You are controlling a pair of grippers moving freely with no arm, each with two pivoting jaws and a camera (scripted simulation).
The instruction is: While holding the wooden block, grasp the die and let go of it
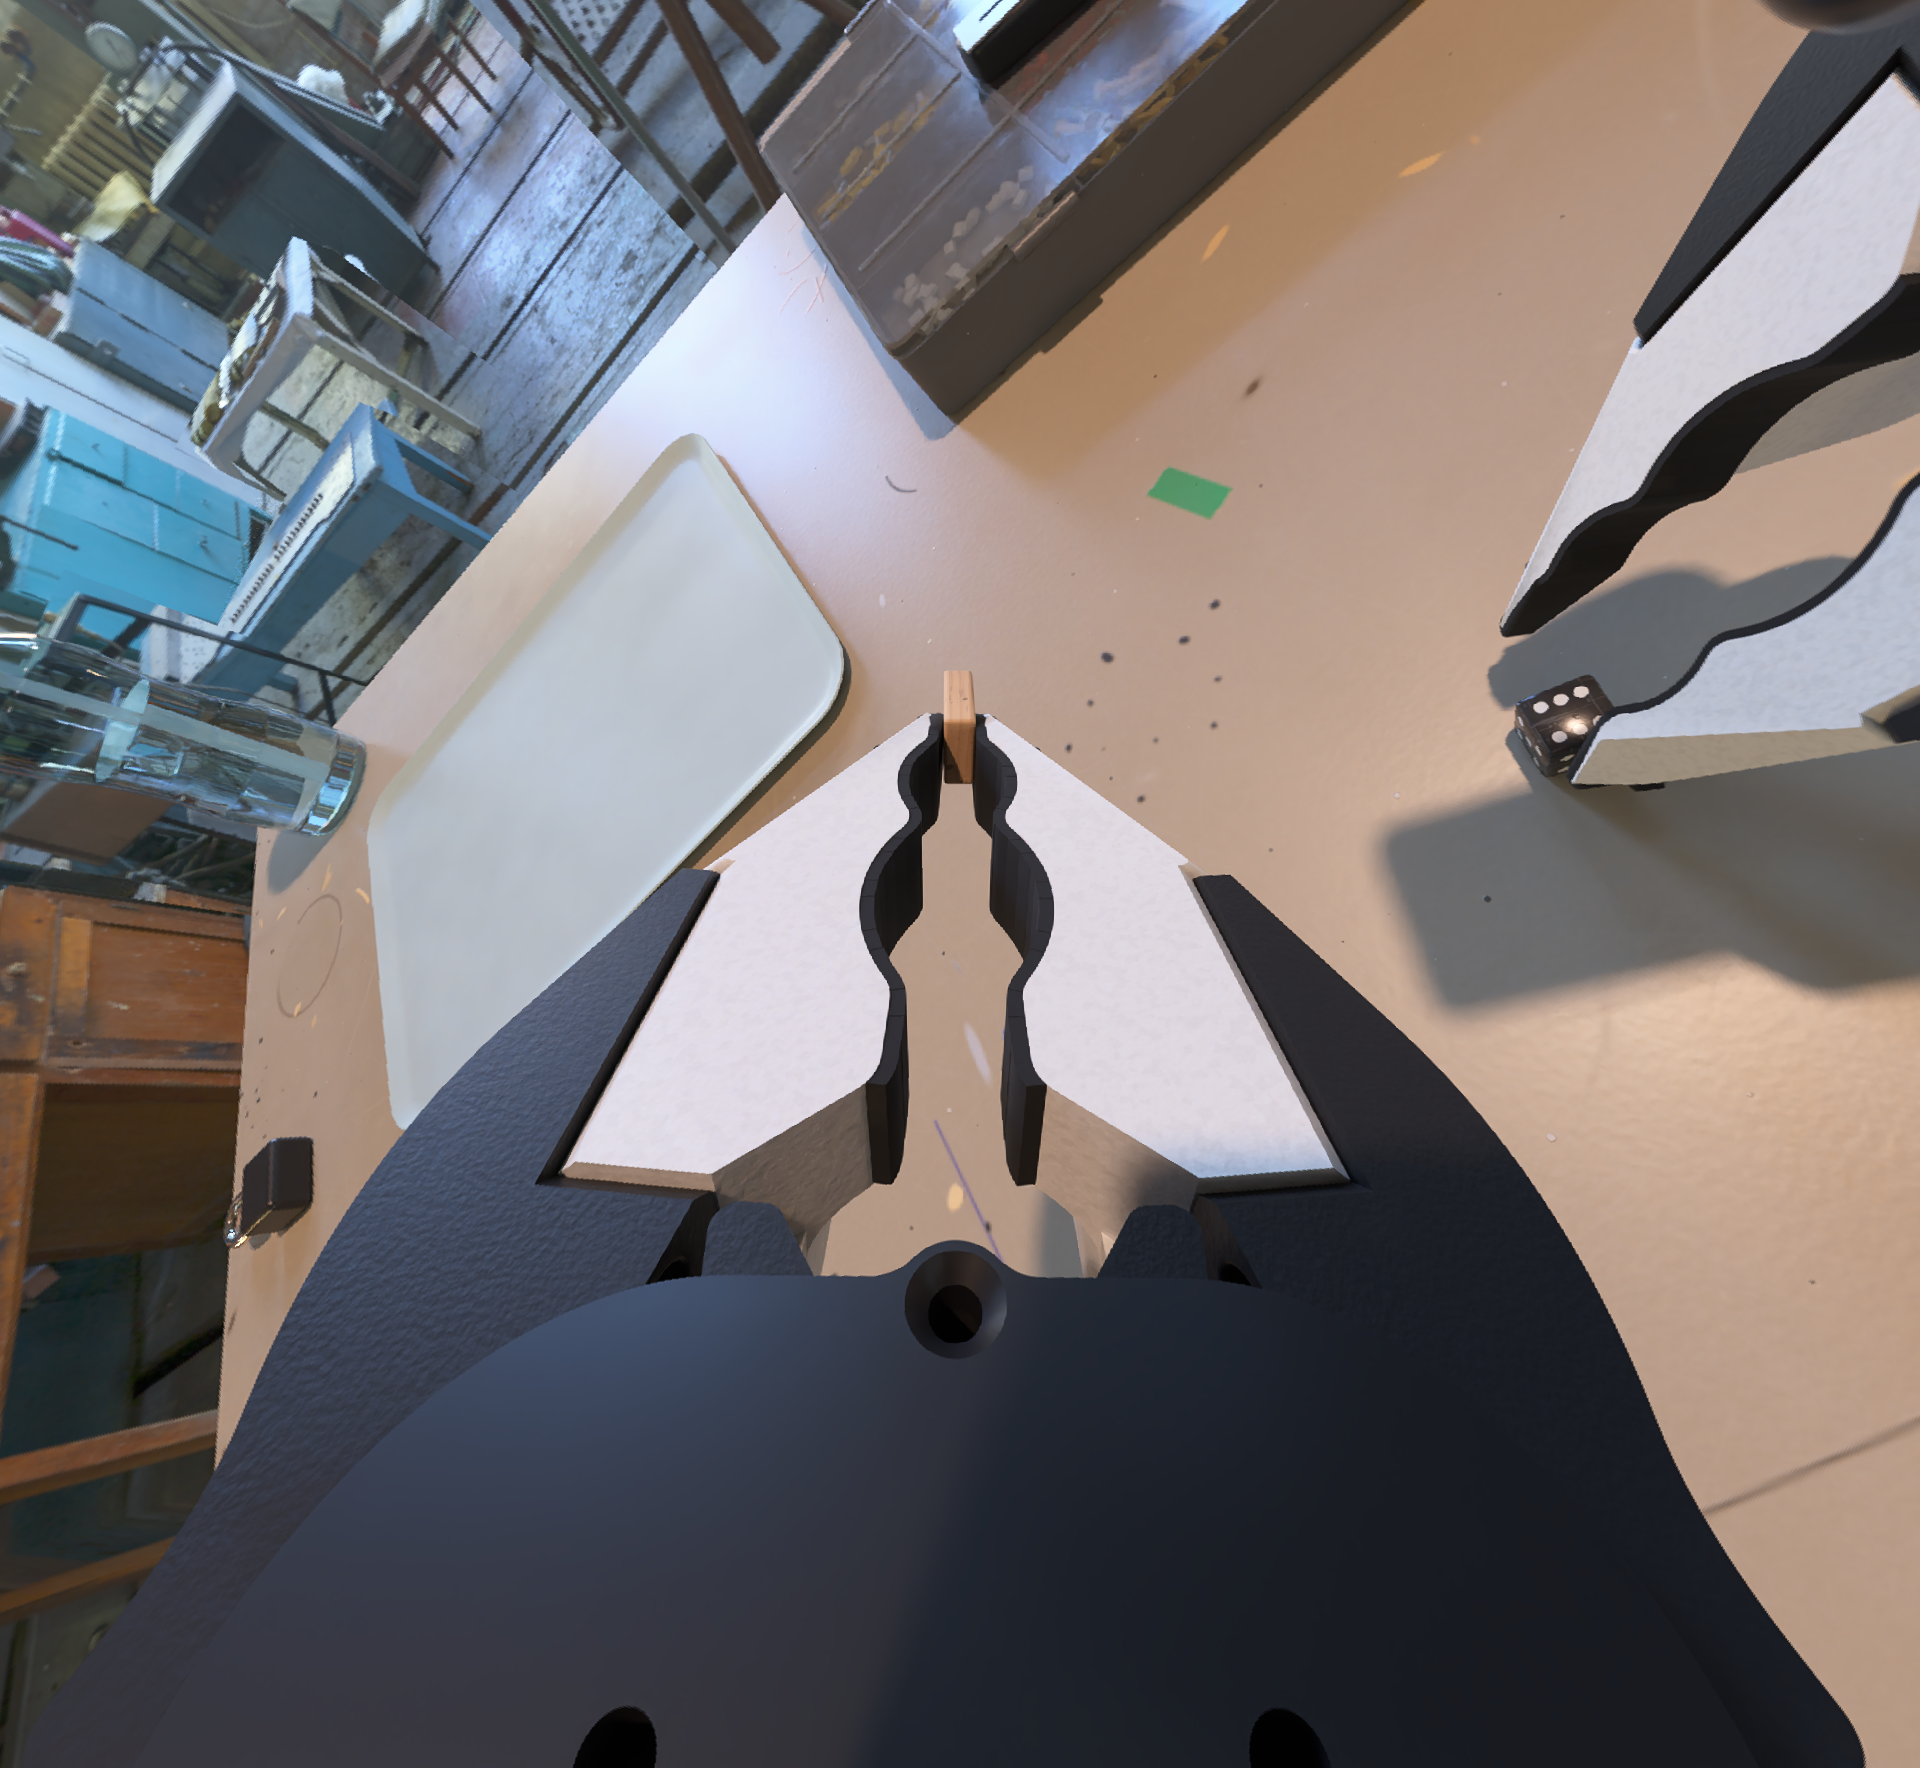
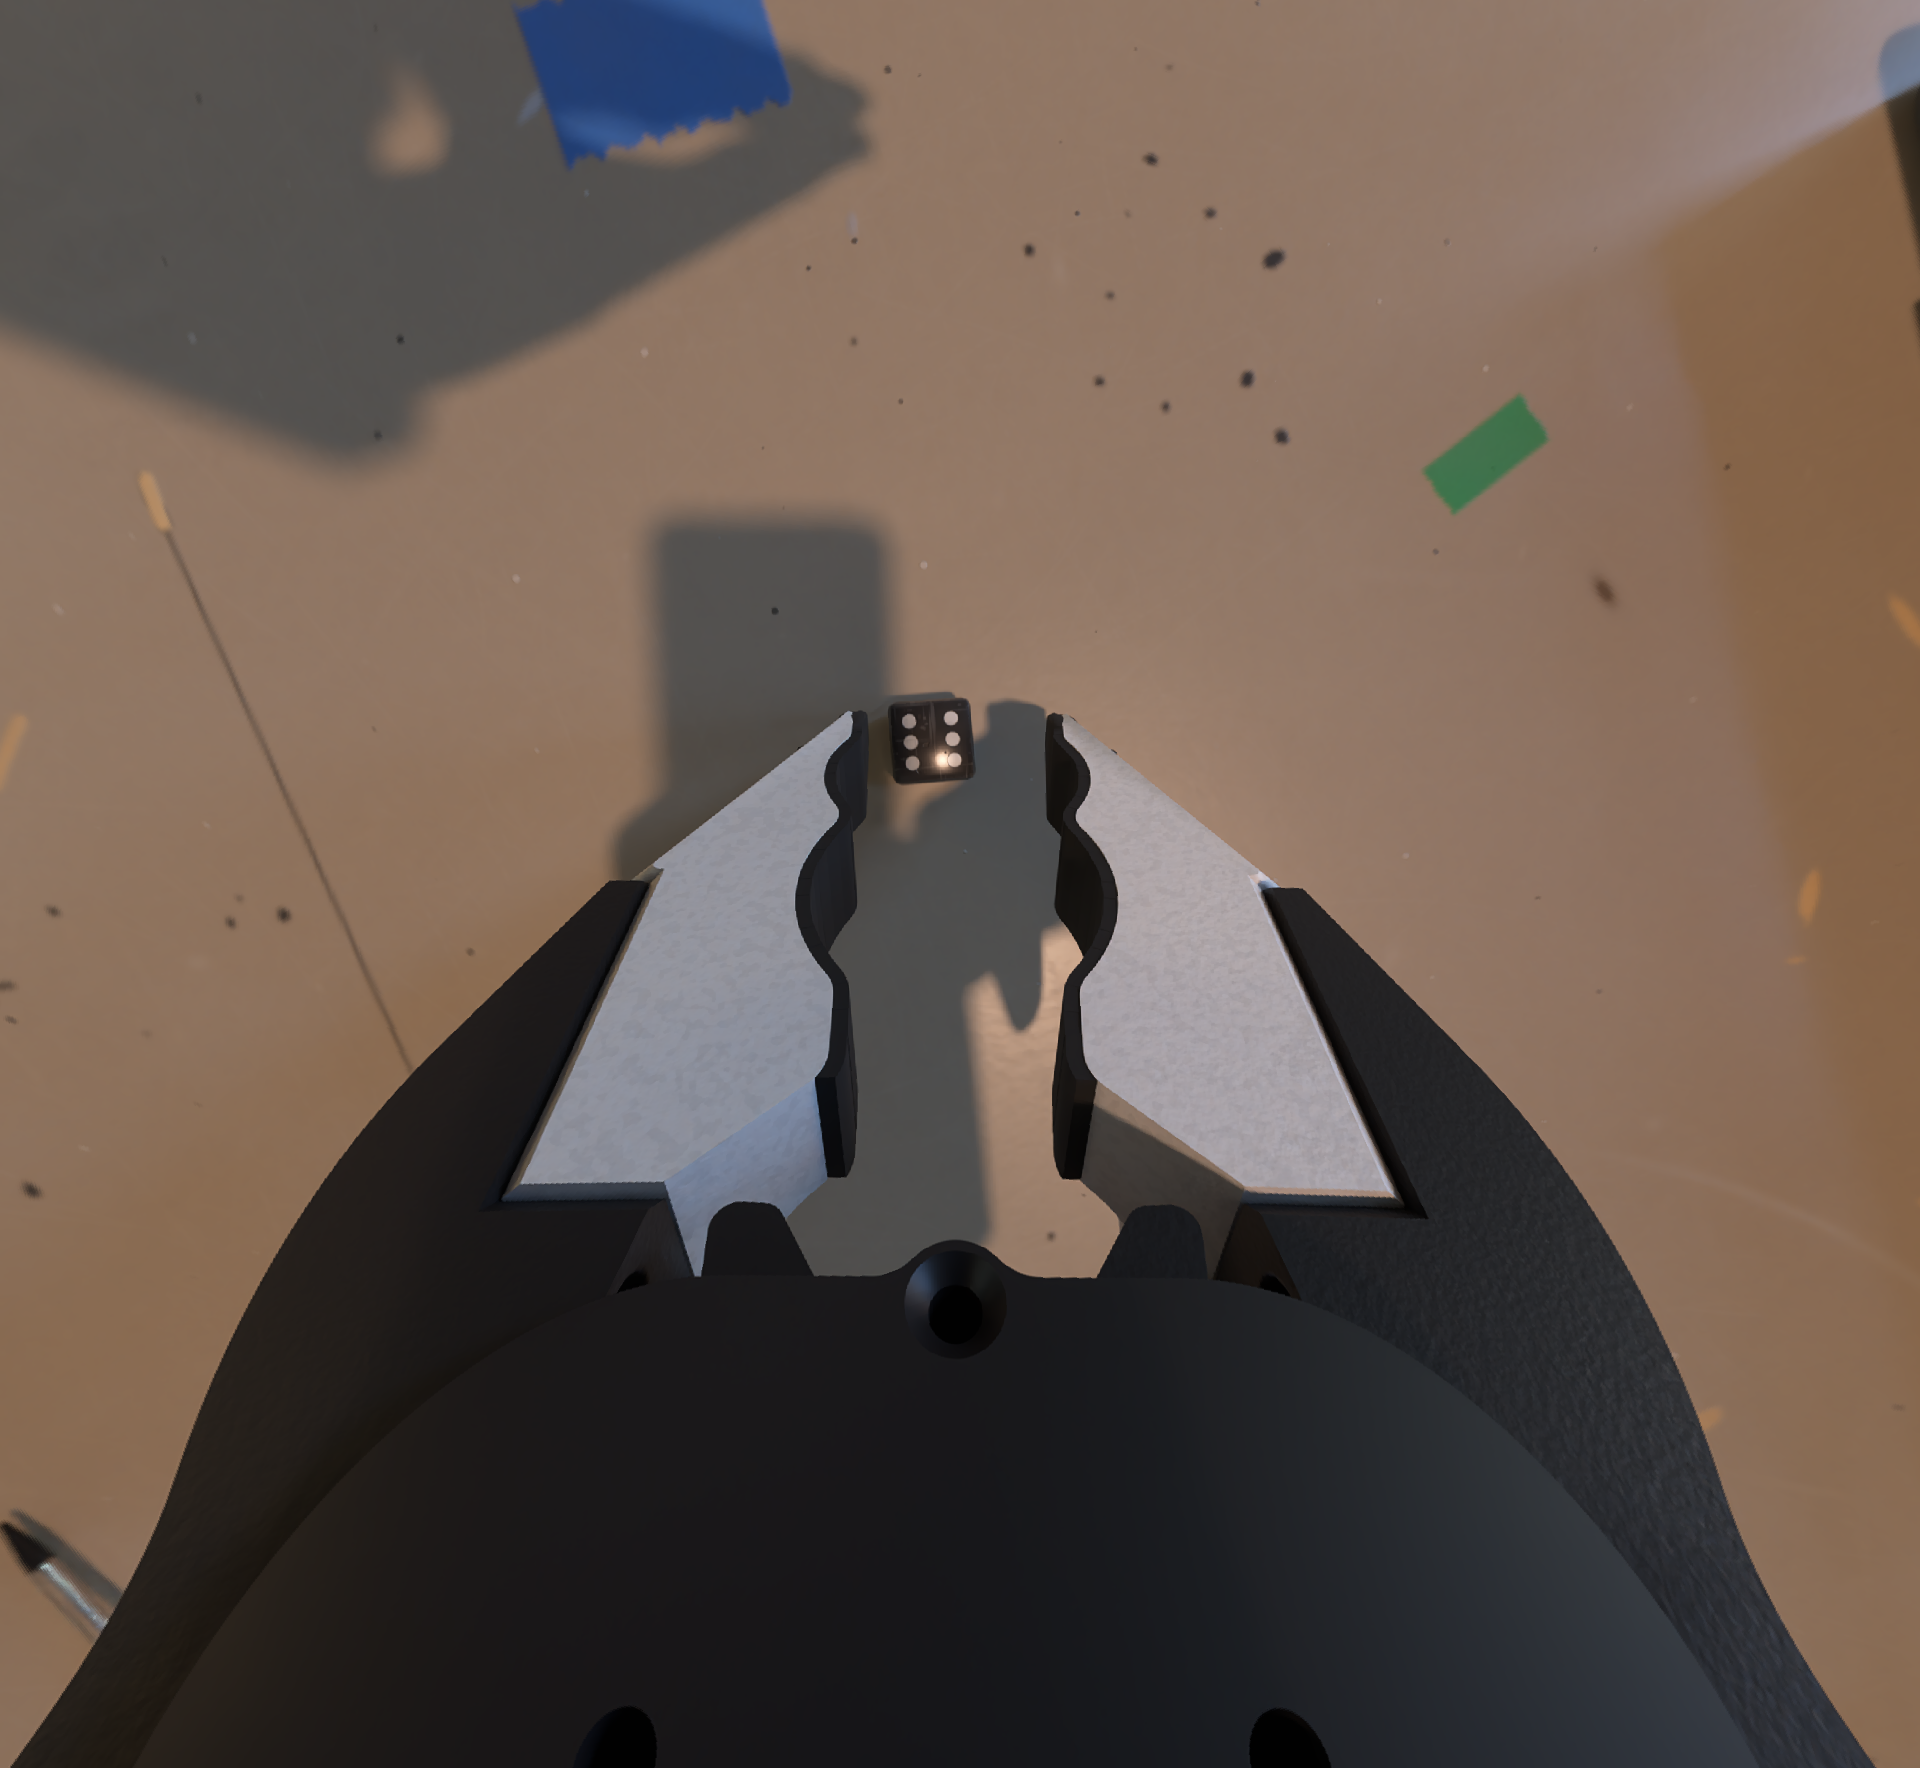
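While our left gripper (image 1: pixel 958 731) pinches the block (image 1: pixel 958 727) tight at its tips above the desk (image 1: pixel 1247 991), our right gripper (image 2: pixel 954 744) hangs with its jaws wide apart. The die (image 2: pixel 931 740) sits on the desk between those tips, closer to the left one, and we cannot tell if it touches. A white tray (image 1: pixel 582 762) lies near the block.

The right hand-held gripper (image 2: pixel 954 742) is held over the tan bench (image 2: pixel 1351 783) with its jaws spread; a black die (image 2: pixel 931 742) with white pips is seen between the fingertips, nearer the left one; blue tape (image 2: pixel 652 56) and green tape (image 2: pixel 1486 454) are stuck farther off
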